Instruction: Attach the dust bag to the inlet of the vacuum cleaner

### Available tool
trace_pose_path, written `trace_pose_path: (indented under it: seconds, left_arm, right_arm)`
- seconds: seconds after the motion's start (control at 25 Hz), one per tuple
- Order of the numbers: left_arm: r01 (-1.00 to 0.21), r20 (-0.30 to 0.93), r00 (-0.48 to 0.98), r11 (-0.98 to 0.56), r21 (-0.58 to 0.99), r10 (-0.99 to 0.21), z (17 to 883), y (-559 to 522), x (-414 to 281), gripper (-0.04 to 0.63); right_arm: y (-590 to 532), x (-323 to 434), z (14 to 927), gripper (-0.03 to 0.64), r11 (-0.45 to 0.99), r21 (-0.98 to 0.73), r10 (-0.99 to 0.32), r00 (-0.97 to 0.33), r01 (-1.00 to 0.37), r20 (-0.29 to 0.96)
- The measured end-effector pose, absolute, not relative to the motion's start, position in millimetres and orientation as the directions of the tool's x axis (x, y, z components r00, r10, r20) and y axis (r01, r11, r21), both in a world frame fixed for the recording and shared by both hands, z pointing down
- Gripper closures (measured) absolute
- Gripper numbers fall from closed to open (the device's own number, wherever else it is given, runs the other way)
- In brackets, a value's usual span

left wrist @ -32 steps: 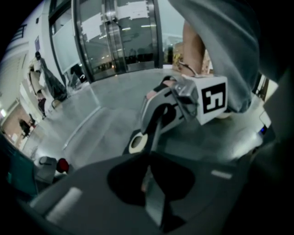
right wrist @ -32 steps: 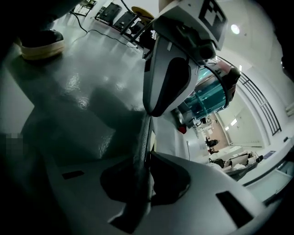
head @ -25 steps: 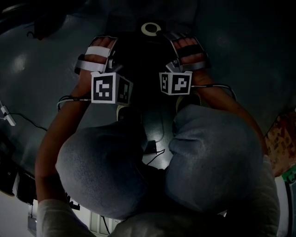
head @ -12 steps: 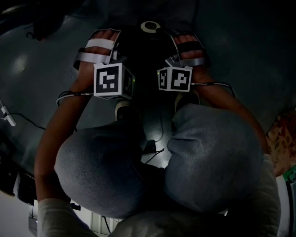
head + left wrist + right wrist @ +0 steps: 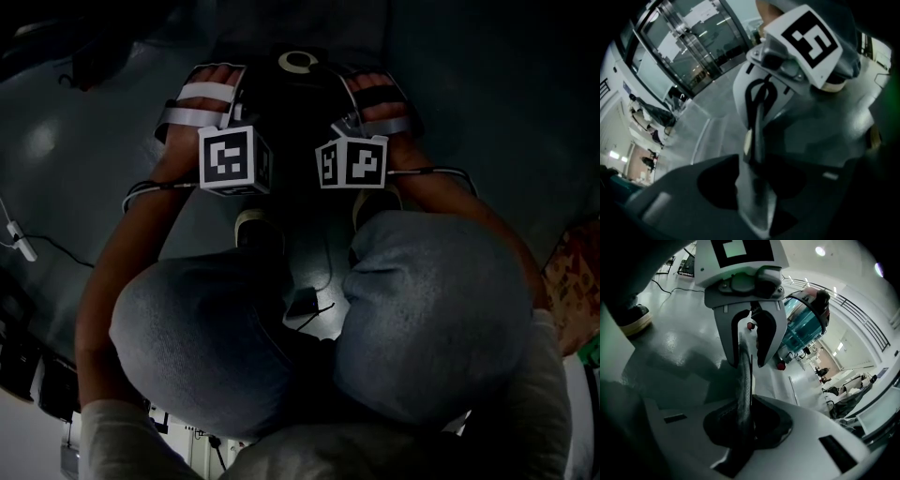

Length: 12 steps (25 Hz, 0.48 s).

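Above grey floor (image 5: 670,348), left gripper (image 5: 751,185) has just been opening around dust bag (image 5: 744,376); right gripper (image 5: 746,427) pinches it.

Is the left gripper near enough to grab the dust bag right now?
Probably yes. The dust bag has its edge right between the jaws of the left gripper, which have just been opening and stand apart, with nothing in the way. The right gripper is shut on the same bag.

Vacuum cleaner (image 5: 286,98) on floor (image 5: 487,112), ahead of shoes (image 5: 251,223)
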<state>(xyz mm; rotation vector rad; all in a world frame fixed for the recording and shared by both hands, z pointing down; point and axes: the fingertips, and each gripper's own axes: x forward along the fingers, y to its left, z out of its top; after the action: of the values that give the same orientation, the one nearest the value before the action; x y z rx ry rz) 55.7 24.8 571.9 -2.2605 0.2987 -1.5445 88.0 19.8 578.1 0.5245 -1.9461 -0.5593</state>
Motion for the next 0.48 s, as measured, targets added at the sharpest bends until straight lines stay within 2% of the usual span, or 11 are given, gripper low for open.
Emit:
trace_pose_path:
  seconds: [0.16, 0.48]
  left_arm:
    - [0.043, 0.805, 0.4, -0.869, -0.494, -0.438, 557, 12, 56, 0.551]
    - [-0.008, 0.809, 0.386, -0.879, -0.477, -0.442, 483, -11, 43, 0.569]
  right_arm:
    - [11, 88, 567, 0.583, 0.811, 0.571, -0.565, -0.424, -0.127, 0.708]
    - [-17, 74, 492, 0.583, 0.862, 0.507, -0.433, -0.519, 0.001, 0.737]
